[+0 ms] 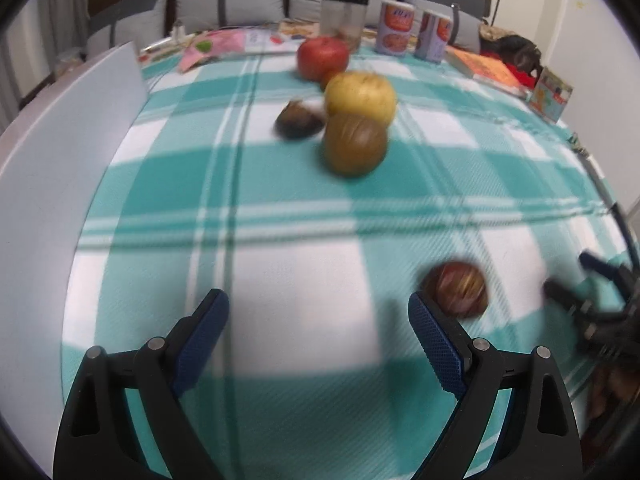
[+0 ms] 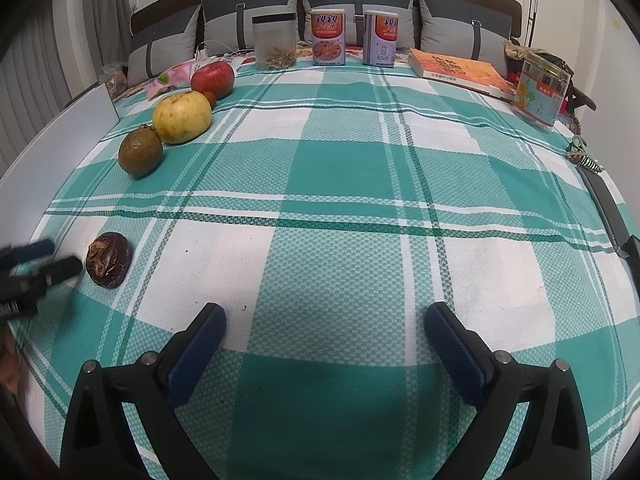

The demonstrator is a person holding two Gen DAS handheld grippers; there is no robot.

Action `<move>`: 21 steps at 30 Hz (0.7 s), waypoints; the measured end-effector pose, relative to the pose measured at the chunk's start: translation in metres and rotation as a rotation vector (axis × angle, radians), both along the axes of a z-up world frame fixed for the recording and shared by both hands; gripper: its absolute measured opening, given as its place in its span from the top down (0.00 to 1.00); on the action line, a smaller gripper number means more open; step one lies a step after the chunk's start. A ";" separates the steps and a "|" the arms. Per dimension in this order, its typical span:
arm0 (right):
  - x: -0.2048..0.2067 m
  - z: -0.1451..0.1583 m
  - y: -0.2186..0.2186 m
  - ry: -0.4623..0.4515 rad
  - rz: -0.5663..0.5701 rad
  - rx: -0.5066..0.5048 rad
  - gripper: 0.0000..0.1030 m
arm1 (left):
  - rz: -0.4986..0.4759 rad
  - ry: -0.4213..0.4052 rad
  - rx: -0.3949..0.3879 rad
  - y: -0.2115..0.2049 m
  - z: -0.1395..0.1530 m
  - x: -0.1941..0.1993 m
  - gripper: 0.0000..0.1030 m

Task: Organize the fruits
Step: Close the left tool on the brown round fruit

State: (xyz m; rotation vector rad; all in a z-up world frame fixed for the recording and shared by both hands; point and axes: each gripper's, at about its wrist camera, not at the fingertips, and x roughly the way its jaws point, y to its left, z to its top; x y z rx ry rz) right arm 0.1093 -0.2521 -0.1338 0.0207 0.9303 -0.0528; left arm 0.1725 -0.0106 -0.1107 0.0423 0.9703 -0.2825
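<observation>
A row of fruit runs up the left of the checked cloth: a red apple (image 2: 213,76), a small brown fruit (image 2: 209,98), a yellow apple (image 2: 182,117) and a green-brown round fruit (image 2: 140,153). A dark wrinkled fruit (image 2: 109,259) lies apart, nearer me. In the left wrist view the same row shows blurred: red apple (image 1: 322,57), yellow apple (image 1: 360,96), green-brown fruit (image 1: 355,144), a dark fruit (image 1: 298,119) beside them, and the wrinkled fruit (image 1: 460,289) just right of my open, empty left gripper (image 1: 318,312). My right gripper (image 2: 325,322) is open and empty over the cloth.
A clear jar (image 2: 274,42), two cans (image 2: 328,37) (image 2: 381,38), an orange book (image 2: 462,68) and a printed box (image 2: 541,90) line the table's far and right sides. A white board (image 2: 52,148) borders the left edge. Grey cushions stand behind.
</observation>
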 end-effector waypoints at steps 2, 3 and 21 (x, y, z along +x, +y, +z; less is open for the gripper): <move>0.000 0.000 0.000 0.003 0.002 -0.004 0.03 | -0.046 0.036 -0.015 -0.017 0.015 0.025 0.10; 0.000 0.000 0.000 0.004 0.003 -0.005 0.03 | -0.063 0.066 -0.005 -0.025 0.018 0.039 0.10; 0.001 -0.001 0.000 0.009 0.008 -0.004 0.01 | 0.009 0.341 -0.055 -0.026 -0.003 0.102 0.52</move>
